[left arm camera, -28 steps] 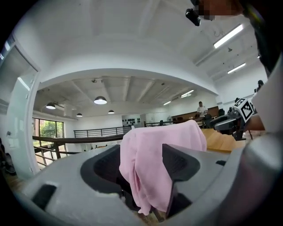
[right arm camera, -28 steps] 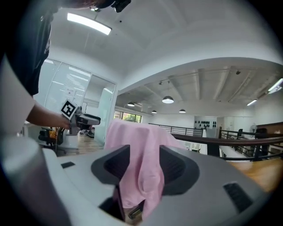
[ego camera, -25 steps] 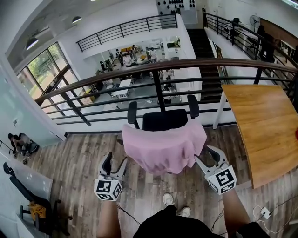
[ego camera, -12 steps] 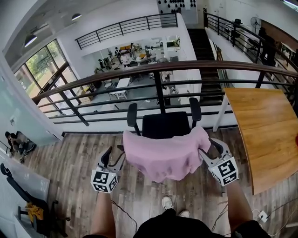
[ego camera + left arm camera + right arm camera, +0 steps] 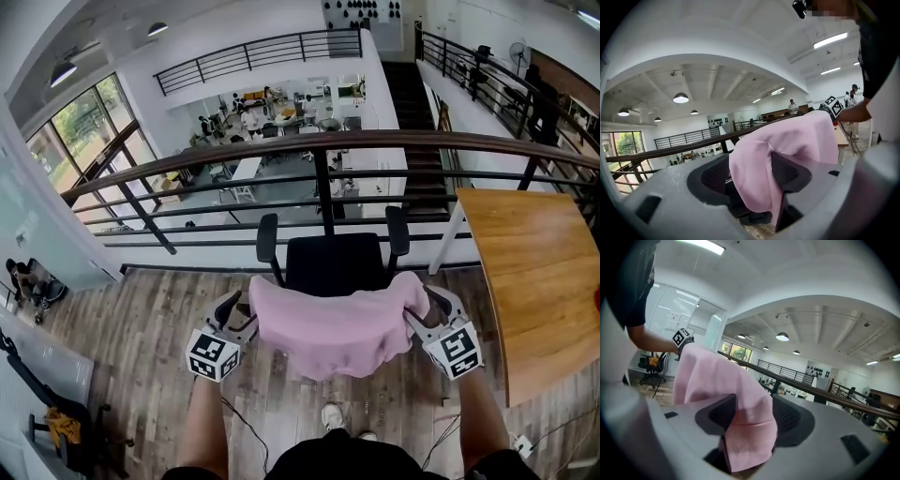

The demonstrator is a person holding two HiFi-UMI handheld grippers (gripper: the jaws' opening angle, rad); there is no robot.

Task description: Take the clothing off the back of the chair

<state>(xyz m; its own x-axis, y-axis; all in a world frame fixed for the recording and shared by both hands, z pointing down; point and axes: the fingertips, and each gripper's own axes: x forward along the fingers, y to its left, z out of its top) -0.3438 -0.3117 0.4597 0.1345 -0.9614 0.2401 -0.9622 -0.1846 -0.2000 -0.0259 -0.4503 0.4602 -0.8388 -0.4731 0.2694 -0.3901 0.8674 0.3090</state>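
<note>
A pink garment point(image 5: 328, 328) is draped over the back of a black office chair point(image 5: 337, 264) in front of me. My left gripper point(image 5: 238, 311) is at the garment's left end. In the left gripper view point(image 5: 751, 177) a fold of the pink cloth point(image 5: 797, 140) hangs between the jaws, which have just been opening. My right gripper point(image 5: 428, 306) is at the right end. In the right gripper view point(image 5: 752, 418) a fold of the cloth point(image 5: 717, 376) also lies between the jaws, which have likewise just been opening. Both pairs of jaws stand wide, not pressing.
A dark railing point(image 5: 319, 145) runs just beyond the chair, with a drop to a lower floor behind it. A wooden table point(image 5: 534, 262) stands at the right. Another black chair point(image 5: 52, 412) is at the lower left. My shoes point(image 5: 337, 414) are on the plank floor.
Both grippers have moved forward from behind the chair to the two ends of the pink garment. The cloth now lies between each pair of jaws.
</note>
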